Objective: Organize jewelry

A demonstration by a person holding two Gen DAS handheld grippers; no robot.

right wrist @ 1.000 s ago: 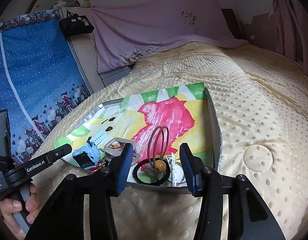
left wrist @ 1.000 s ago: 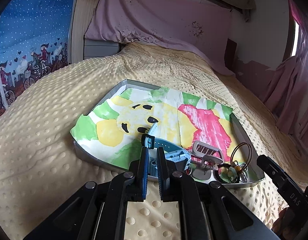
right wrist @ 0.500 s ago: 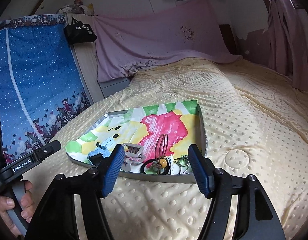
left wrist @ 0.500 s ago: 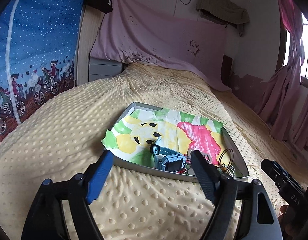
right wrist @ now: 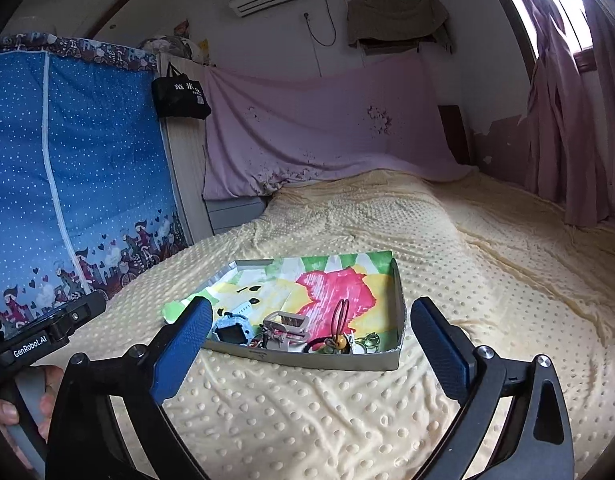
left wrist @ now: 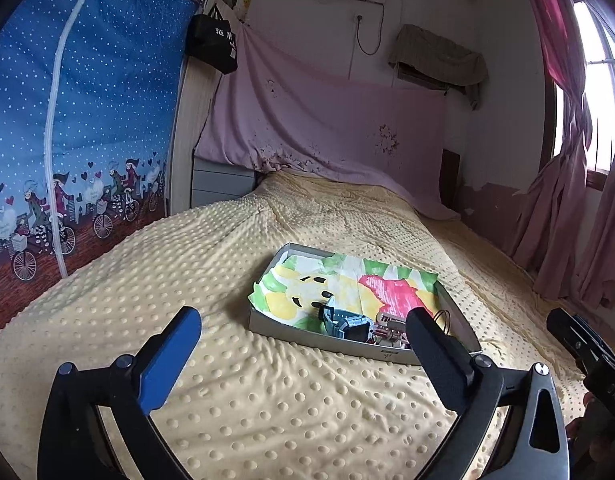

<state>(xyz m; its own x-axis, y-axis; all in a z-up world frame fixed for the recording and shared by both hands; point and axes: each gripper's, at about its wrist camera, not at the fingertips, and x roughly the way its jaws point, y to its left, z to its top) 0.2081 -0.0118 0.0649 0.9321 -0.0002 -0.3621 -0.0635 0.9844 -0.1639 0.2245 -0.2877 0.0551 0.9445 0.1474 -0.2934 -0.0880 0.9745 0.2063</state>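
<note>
A shallow grey tray (left wrist: 327, 340) (right wrist: 327, 358) lined with a coloured drawing lies on the bed. At its near end sit a blue watch (left wrist: 347, 324) (right wrist: 231, 326), a beige hair clip (right wrist: 285, 326), brown hair loops (right wrist: 341, 314), a black band with a yellow bead (right wrist: 339, 343) and green rings (right wrist: 369, 339). My left gripper (left wrist: 303, 314) hangs short of the tray, its jaws opening wide with nothing between the pads. My right gripper (right wrist: 311, 306) is likewise back from the tray, jaws opening and empty.
A yellow dotted bedspread (left wrist: 267, 400) covers the bed around the tray. A blue fabric wardrobe (left wrist: 87, 120) stands at the left, a pink sheet (left wrist: 327, 128) at the head, pink curtains (left wrist: 567, 220) at the right. A hand (right wrist: 11, 412) holds the left gripper's handle.
Both grippers drew back and up from the tray. The left jaws went from shut by the watch to wide apart. The right jaws widened from around the hair loops.
</note>
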